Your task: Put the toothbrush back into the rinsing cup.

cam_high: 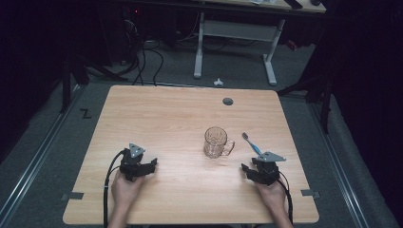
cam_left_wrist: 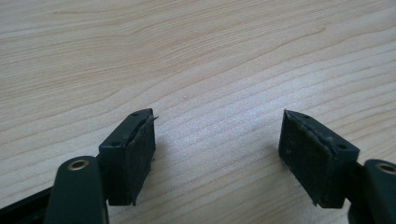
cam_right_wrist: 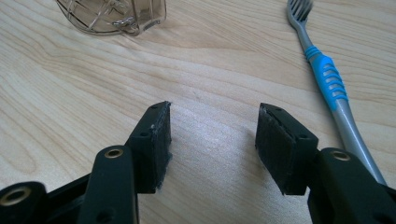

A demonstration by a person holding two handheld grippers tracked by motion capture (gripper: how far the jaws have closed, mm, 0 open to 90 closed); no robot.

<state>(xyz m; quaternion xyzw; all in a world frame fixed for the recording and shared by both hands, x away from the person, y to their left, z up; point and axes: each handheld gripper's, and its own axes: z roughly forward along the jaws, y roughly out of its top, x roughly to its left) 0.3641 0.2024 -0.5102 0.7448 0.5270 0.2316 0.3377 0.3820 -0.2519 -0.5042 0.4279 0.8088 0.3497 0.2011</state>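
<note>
Both grippers are being held low over the worktop (cam_high: 171, 118), fingers released and grasping nothing. The right gripper (cam_right_wrist: 212, 140) is being kept just beside the toothbrush (cam_right_wrist: 327, 79), which is lying flat right of the mug (cam_high: 216, 142). The left gripper (cam_left_wrist: 217, 149) is being held well apart, over bare wood.

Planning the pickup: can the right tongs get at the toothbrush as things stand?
Probably yes: the right tongs are open, the toothbrush lies flat just beside them, and the glass mug stands clear.
</note>
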